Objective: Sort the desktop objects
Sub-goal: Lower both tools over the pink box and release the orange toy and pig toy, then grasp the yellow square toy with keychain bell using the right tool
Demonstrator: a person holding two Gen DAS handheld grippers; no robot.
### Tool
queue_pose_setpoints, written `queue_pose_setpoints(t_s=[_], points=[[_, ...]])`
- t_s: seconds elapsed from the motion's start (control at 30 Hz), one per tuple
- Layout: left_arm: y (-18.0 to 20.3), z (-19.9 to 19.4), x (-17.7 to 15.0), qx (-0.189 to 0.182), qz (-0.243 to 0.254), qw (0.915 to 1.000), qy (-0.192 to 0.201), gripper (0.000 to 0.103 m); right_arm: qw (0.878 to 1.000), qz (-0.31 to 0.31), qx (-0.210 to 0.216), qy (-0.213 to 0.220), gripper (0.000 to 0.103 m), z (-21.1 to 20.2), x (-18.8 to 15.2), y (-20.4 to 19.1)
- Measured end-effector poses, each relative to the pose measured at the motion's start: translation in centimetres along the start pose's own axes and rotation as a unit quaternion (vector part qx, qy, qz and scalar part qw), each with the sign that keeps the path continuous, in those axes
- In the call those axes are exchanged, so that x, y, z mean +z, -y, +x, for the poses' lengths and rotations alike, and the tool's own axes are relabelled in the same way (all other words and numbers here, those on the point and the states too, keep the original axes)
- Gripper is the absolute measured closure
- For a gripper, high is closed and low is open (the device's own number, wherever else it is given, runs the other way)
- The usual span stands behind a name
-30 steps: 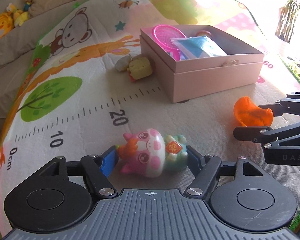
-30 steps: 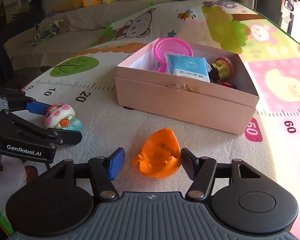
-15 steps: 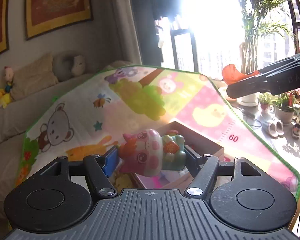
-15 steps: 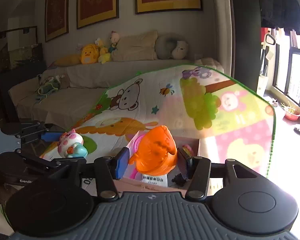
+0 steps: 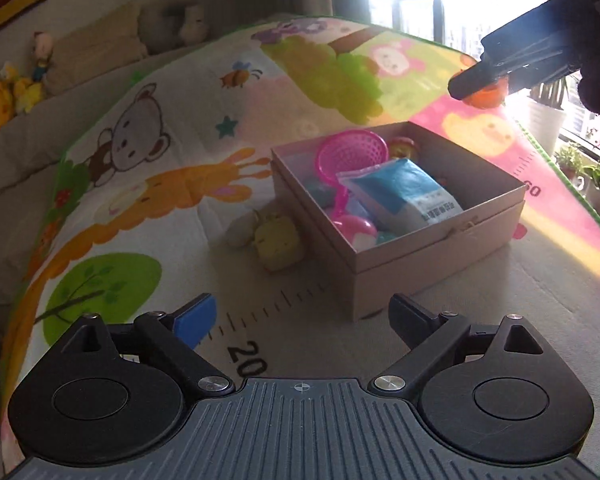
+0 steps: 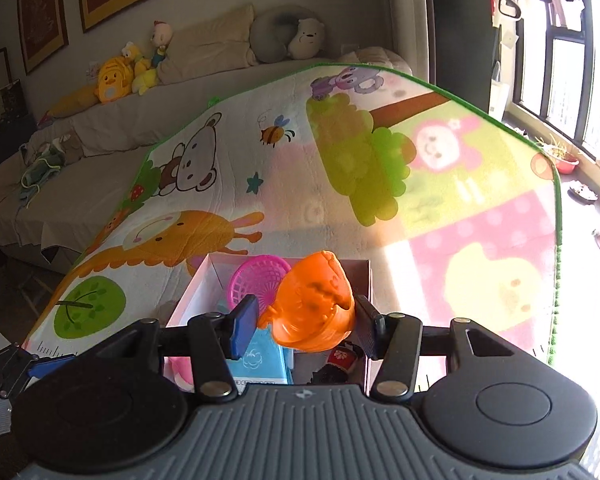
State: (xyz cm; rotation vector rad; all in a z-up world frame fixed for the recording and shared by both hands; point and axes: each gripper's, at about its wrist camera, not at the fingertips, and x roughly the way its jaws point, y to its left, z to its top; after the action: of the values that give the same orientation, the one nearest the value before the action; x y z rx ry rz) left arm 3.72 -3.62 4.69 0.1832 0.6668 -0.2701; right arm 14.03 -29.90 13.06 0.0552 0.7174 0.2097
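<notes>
My left gripper (image 5: 302, 320) is open and empty, low over the mat in front of the pink box (image 5: 428, 252). The box holds a pink net scoop (image 5: 350, 156), a blue packet (image 5: 404, 192) and a pink toy (image 5: 356, 230) near its front wall. My right gripper (image 6: 306, 324) is shut on an orange toy (image 6: 314, 308) and holds it above the box (image 6: 196, 284). It also shows in the left wrist view (image 5: 476, 88), high at the right. A yellow toy (image 5: 278, 240) lies on the mat left of the box.
A white rounded object (image 5: 238, 232) lies beside the yellow toy. The colourful play mat (image 5: 172, 184) with a ruler print covers the surface. A sofa with plush toys (image 6: 112, 76) stands behind. Potted plants (image 5: 548, 116) stand at the right by the window.
My left gripper has let go of the pink cat toy and opened, and now points down at the box. My right gripper has carried the orange toy over the box.
</notes>
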Motion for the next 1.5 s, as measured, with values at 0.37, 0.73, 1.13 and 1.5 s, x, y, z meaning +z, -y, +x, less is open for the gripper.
queue_pose_setpoints(t_s=[0.37,0.73,1.13,1.5], points=[[-4.9,0.4,-3.8,0.076,-0.070,0.9946,-0.010,0.002,0.999,-0.018,0.015,-0.032,0.036,1.4,0.5,-4.5],[-7.9,-0.1,-6.7,0.051,-0.146,0.9879,-0.005,0.000,0.983,-0.117,0.031,-0.141,0.056,15.4,2.5,-19.8],[-8.4,-0.5,-6.9,0.037,-0.169,0.9850,0.003,0.000,0.969,-0.155,-0.024,-0.192,0.077,18.7,0.0,-20.8],[-6.2,-3.5,-9.2,-0.023,-0.080,0.9965,-0.015,0.000,0.958,-0.101,0.148,-0.223,0.074,6.1,-5.1,-17.9]])
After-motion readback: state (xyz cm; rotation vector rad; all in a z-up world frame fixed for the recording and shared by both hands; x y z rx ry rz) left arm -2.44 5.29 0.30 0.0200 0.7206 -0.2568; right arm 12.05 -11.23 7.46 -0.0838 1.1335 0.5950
